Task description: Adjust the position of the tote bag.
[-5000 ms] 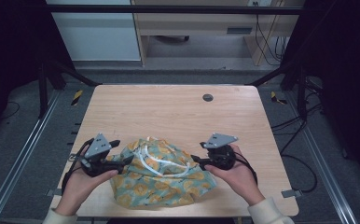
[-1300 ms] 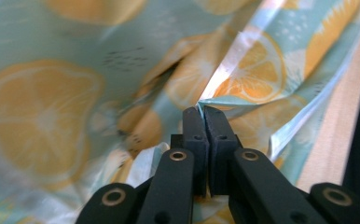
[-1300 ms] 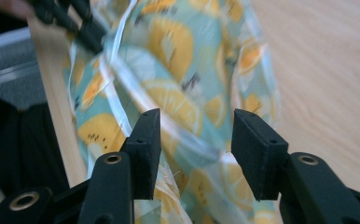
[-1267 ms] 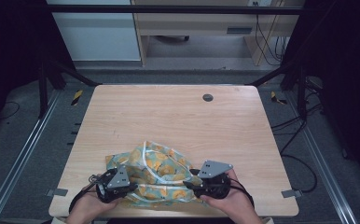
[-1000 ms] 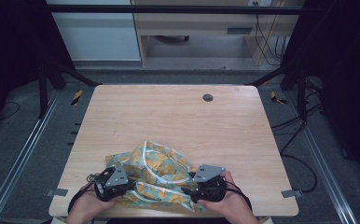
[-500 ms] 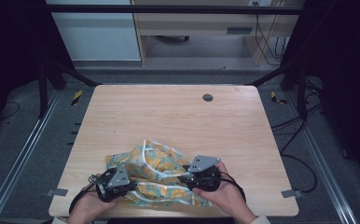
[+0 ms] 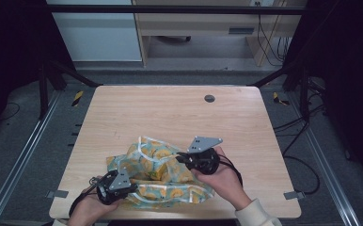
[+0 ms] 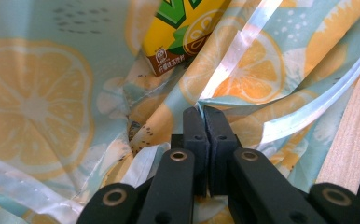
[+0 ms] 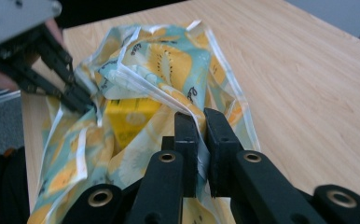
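Note:
A teal bag printed with lemon slices (image 7: pixel 153 165) lies crumpled at the near edge of the wooden table (image 7: pixel 179 117). A yellow drink carton (image 8: pixel 183 32) sits inside it, also seen in the right gripper view (image 9: pixel 127 119). My left gripper (image 7: pixel 132 187) is at the bag's near left corner, shut on a fold of the bag (image 8: pixel 43 107) with jaws pressed together (image 8: pixel 204 112). My right gripper (image 7: pixel 179 157) has just been closing and now pinches the bag's white-trimmed rim (image 9: pixel 169 60) between its jaws (image 9: pixel 201 119), holding it raised. The left gripper (image 9: pixel 82 105) shows across the bag.
A small dark round grommet (image 7: pixel 209 98) sits in the table's far middle. Metal frame rails run along both sides, and a cabinet and desk stand beyond the far edge. Cables trail on the floor at right.
My right gripper has risen and moved away from the near edge, closing on the bag's rim and lifting it. The left gripper has stayed put on its fold.

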Available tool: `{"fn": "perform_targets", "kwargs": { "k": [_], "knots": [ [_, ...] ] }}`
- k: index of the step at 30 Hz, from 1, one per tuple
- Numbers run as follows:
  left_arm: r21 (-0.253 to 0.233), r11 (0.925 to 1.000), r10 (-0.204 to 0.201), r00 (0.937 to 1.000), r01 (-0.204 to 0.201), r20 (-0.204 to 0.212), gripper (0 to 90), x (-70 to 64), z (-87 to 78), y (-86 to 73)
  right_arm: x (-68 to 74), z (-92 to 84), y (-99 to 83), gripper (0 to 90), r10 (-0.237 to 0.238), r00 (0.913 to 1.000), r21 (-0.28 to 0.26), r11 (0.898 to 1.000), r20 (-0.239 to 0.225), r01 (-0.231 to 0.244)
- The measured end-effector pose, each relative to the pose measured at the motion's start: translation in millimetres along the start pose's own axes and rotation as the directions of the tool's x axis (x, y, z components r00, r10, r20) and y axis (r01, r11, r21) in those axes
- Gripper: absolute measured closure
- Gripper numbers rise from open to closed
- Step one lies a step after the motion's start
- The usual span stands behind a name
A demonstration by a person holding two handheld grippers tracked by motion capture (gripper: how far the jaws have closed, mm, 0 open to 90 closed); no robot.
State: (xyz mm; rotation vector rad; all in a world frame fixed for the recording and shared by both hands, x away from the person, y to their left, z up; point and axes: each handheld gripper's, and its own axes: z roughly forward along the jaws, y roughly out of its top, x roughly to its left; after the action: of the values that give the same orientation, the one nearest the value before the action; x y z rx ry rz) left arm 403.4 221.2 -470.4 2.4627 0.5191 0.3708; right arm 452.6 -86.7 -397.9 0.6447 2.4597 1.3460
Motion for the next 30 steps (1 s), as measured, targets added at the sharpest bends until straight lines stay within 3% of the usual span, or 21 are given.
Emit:
{"fn": "perform_targets", "kwargs": {
  "k": [10,13,17,20,24,30],
  "knots": [
    [-0.003,1.0,-0.003,0.9997,0.003,-0.024,89.2,1.3,-2.4,0.0,-21.1,14.0,21.3,87.1,0.057,0.9983,-0.045,0.997,0.007,-0.057],
    [-0.039,0.9988,-0.032,0.9987,0.03,-0.04,89.6,2.5,-5.2,0.1,-28.0,16.5,26.5,88.3,0.072,0.9971,-0.064,0.995,0.026,-0.07],
    [-0.042,0.9984,-0.039,0.9984,0.037,-0.042,89.6,4.0,-6.5,-0.6,-36.0,19.6,30.3,88.5,0.097,0.9937,-0.078,0.993,0.056,-0.093],
    [-0.022,0.9995,-0.024,0.9992,0.023,-0.031,89.7,3.0,-4.9,-0.6,-42.0,25.5,26.9,88.5,0.119,0.9904,-0.054,0.992,0.071,-0.115],
    [0.018,0.9998,-0.002,0.9997,0.002,-0.024,89.7,0.9,0.1,-0.7,-50.3,37.3,15.3,88.2,0.138,0.987,0.021,0.99,0.081,-0.141],
    [0.03,0.9995,-0.004,0.9994,0.005,-0.033,89.4,0.9,1.2,-1.6,-60.3,49.9,-1.2,88.2,0.158,0.9813,0.096,0.981,0.109,-0.169]
  ]
}}
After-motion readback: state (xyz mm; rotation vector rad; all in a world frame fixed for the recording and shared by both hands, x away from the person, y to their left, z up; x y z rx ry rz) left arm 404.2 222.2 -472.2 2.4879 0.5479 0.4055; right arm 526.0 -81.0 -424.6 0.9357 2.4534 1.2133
